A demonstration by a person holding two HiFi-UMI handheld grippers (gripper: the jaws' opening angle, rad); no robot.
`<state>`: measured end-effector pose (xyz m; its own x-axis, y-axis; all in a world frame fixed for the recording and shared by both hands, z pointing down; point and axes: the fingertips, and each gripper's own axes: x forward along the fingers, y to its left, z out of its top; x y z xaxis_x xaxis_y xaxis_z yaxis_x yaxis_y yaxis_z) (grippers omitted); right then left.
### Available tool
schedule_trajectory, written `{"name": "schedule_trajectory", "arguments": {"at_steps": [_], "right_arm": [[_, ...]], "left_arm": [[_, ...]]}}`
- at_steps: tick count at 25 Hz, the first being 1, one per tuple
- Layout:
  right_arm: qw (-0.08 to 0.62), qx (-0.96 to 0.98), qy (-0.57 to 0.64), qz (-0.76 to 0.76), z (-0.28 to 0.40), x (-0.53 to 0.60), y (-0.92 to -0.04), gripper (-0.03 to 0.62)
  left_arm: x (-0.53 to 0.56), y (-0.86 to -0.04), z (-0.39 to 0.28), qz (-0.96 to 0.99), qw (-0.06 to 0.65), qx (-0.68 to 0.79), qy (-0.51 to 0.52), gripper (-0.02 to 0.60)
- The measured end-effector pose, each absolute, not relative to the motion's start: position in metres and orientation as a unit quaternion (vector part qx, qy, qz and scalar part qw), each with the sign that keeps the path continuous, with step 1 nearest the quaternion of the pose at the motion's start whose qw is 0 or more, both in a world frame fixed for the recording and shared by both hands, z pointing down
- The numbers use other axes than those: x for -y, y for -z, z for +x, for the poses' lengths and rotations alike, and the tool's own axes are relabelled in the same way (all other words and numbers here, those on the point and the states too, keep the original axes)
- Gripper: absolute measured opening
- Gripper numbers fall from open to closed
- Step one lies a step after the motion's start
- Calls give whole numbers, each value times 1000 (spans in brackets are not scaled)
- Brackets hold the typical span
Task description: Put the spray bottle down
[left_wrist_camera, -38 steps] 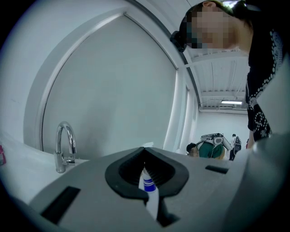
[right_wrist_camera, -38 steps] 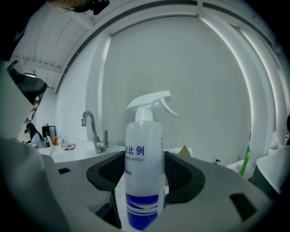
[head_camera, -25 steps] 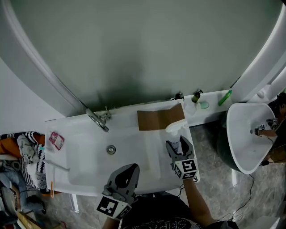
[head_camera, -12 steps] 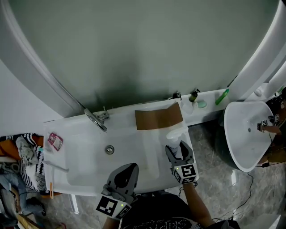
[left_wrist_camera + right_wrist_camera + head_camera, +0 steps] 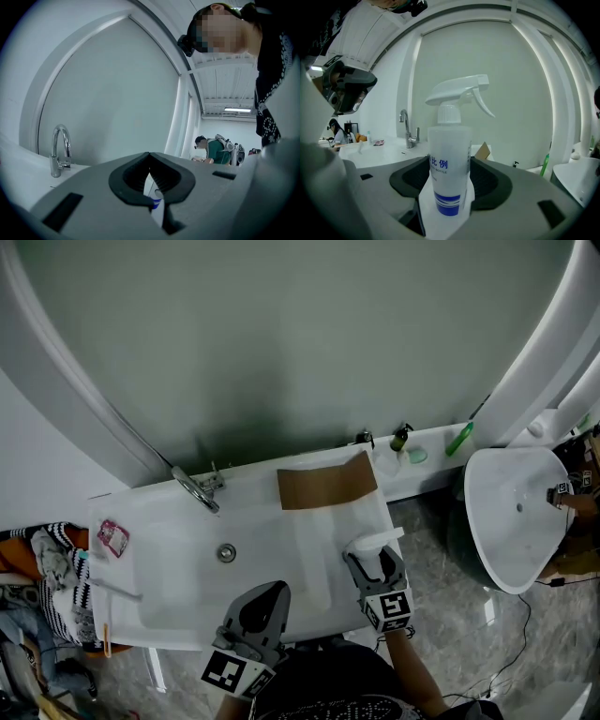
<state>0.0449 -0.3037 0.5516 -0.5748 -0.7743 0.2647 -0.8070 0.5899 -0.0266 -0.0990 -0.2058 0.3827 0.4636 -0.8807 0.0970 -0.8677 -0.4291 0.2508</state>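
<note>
A white spray bottle (image 5: 373, 542) with blue print stands upright between the jaws of my right gripper (image 5: 375, 565), over the right part of the white sink counter (image 5: 281, 549). In the right gripper view the spray bottle (image 5: 449, 164) fills the gap of the right gripper (image 5: 450, 174), whose dark pads (image 5: 490, 180) press its sides; its nozzle points right. Its base is low over the white counter; I cannot tell whether it touches. My left gripper (image 5: 264, 604) hangs shut and empty at the counter's front edge. The left gripper (image 5: 149, 155) shows the spray bottle (image 5: 155, 199) through its slit.
A chrome faucet (image 5: 195, 487) and the drain (image 5: 226, 553) lie left of the bottle. A brown cardboard piece (image 5: 326, 486) lies behind it. A pink packet (image 5: 112, 537) sits at far left. A second basin (image 5: 511, 521), a green bottle (image 5: 459, 440) and a dark bottle (image 5: 399, 439) are to the right.
My right gripper has drawn the spray bottle back toward the counter's front edge and lower, and its nozzle now points right. The left gripper has stayed put.
</note>
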Motion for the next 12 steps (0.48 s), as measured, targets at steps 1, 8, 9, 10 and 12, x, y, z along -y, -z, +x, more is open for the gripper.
{"name": "schedule_trajectory", "arguments": {"at_steps": [1, 8, 9, 10, 12], "right_arm": [[116, 885, -72, 446, 44, 302, -552, 275], [121, 883, -73, 448, 43, 301, -551, 275], [122, 882, -74, 448, 43, 301, -551, 275], [123, 882, -75, 448, 43, 301, -552, 275], [124, 883, -81, 445, 42, 301, -552, 275]], "left_arm": [[205, -383, -98, 846, 134, 516, 25, 2], [201, -371, -96, 839, 137, 523, 48, 2], [199, -371, -96, 839, 138, 524, 49, 2], [197, -371, -96, 839, 138, 523, 48, 2], [193, -375, -97, 841, 142, 521, 42, 2]]}}
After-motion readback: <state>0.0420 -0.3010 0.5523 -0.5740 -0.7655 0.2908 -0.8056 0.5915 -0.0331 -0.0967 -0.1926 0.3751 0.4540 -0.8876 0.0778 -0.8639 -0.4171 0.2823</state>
